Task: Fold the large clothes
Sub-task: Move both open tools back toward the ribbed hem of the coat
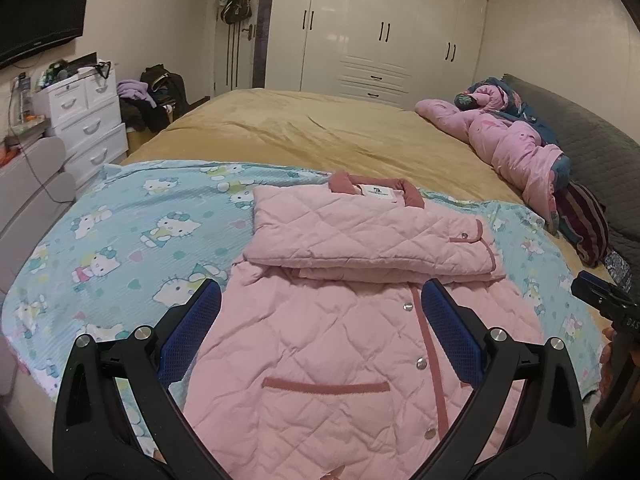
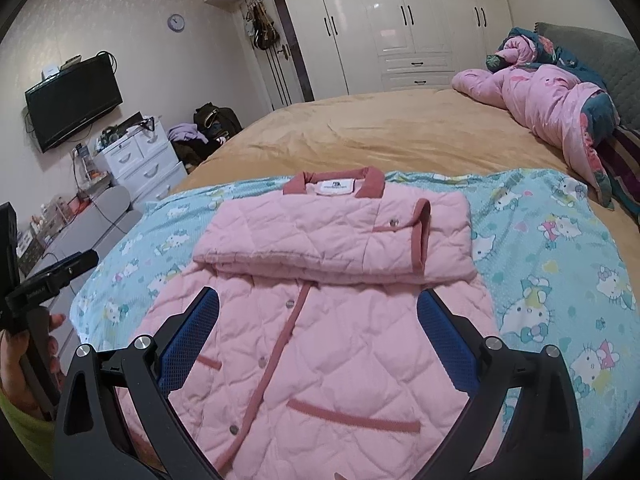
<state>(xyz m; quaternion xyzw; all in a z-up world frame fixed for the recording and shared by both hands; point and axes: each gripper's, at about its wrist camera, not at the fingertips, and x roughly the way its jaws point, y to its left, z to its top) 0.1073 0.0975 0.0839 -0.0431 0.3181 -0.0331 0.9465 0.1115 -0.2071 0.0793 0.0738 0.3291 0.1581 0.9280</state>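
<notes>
Left gripper (image 1: 320, 308) spread wide, gripping nothing, hovering over pink quilted jacket (image 1: 340, 360). Right gripper (image 2: 318, 312) likewise parted and empty above same jacket. Jacket flat on cartoon-cat sheet (image 1: 140, 240), sleeves folded across chest just below collar (image 2: 334, 182). Farther off, tan bedspread (image 1: 300, 132), rumpled pink quilt (image 2: 552, 96), white wardrobe (image 2: 400, 24).

Pink quilted jacket (image 1: 340, 344), aqua cartoon-cat sheet (image 1: 132, 240)
</notes>
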